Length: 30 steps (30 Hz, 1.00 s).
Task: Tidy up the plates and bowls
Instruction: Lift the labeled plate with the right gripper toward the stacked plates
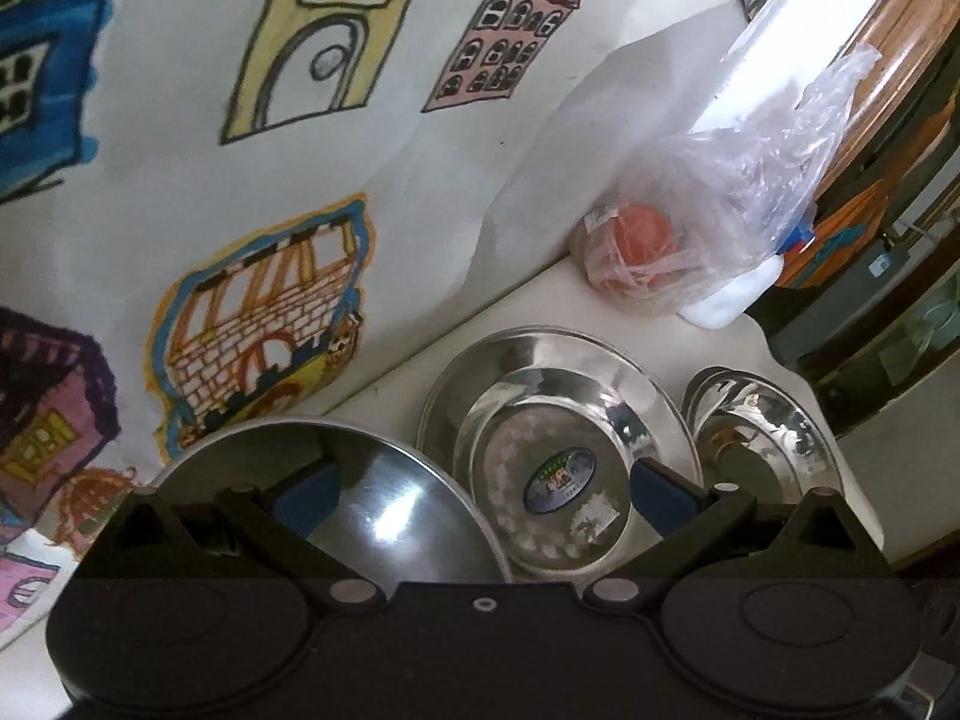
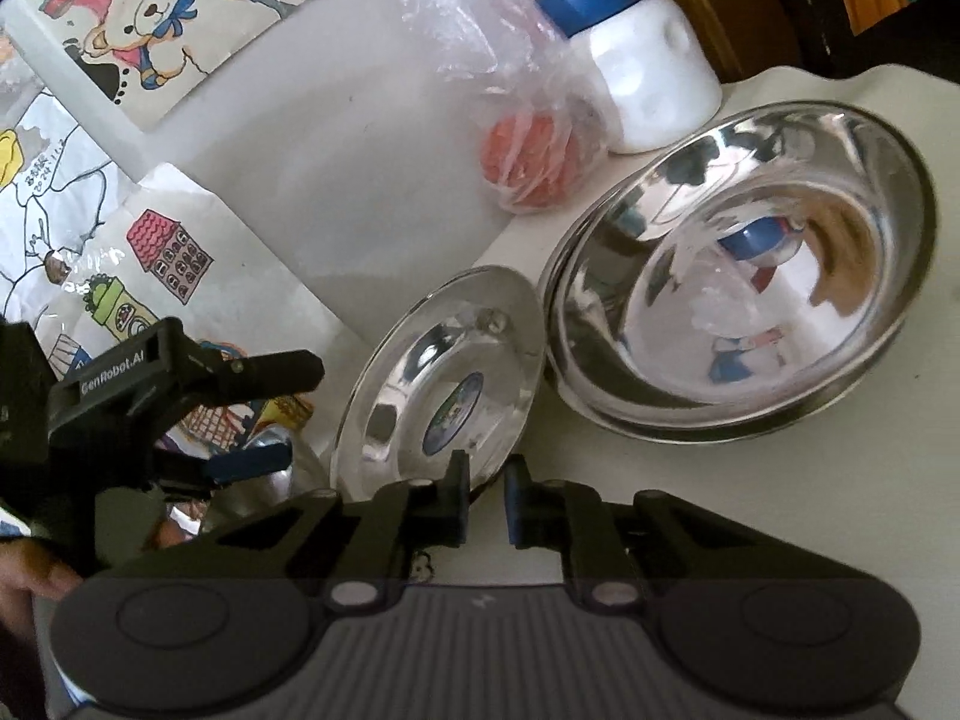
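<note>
In the right wrist view my right gripper [image 2: 487,501] is shut on the near rim of a small steel plate [image 2: 444,372] with a round sticker in its well; the plate stands tilted up on the white tabletop. To its right sits a stack of large steel bowls [image 2: 738,276]. My left gripper [image 2: 282,414] comes in from the left, open. In the left wrist view the left gripper [image 1: 489,492] stands wide open over a large steel dish [image 1: 372,510]. Beyond it are the sticker plate [image 1: 558,450] and the bowls [image 1: 762,438].
A thin plastic bag [image 2: 534,162] with something orange inside and a white bottle [image 2: 636,72] with a blue cap stand behind the dishes. Children's drawings [image 1: 270,300] cover the wall at the back. The table edge [image 1: 864,480] runs close to the right of the bowls.
</note>
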Motion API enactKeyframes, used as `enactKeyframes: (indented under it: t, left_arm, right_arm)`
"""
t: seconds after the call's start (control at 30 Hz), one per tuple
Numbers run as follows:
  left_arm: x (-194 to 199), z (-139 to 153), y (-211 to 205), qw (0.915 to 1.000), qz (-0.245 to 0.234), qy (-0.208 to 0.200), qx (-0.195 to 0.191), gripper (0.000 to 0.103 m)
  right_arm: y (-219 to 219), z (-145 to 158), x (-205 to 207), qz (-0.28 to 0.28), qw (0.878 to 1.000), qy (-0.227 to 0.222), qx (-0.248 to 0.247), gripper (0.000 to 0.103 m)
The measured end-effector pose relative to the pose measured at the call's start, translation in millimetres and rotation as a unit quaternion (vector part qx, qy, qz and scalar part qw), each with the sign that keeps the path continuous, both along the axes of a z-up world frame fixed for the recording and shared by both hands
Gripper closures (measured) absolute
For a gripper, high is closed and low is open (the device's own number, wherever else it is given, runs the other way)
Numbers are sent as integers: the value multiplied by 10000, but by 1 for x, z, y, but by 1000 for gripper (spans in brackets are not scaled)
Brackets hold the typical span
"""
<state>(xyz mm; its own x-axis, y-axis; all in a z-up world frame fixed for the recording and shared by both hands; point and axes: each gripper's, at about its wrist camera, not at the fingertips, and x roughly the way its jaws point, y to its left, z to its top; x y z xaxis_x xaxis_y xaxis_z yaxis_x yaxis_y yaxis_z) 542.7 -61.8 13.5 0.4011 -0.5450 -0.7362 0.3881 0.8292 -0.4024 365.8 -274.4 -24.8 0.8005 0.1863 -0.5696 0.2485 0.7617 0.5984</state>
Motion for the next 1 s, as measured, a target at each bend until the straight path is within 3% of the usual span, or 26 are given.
enactKeyframes:
  t: [0.27, 0.5, 0.73, 0.87, 1.0]
  left_arm:
    - [-9, 14, -14, 9994, -282, -190, 80, 1]
    - [-13, 17, -35, 9956, -725, -293, 525, 1]
    - [-21, 40, -39, 9911, -1013, -533, 677, 1]
    - [-9, 30, -49, 9917, -1048, -473, 567, 1]
    - [5, 12, -63, 9905, -1040, -385, 812, 1]
  right_arm:
    - [-12, 2, -13, 78, 10000, -33, -15, 92]
    - [-17, 0, -17, 238, 9997, -32, 63, 92]
    - [-21, -1, -15, 291, 9995, -42, 150, 92]
    - [-21, -2, -15, 318, 9994, -49, 148, 92]
    - [-22, -3, -15, 347, 9993, -55, 148, 92]
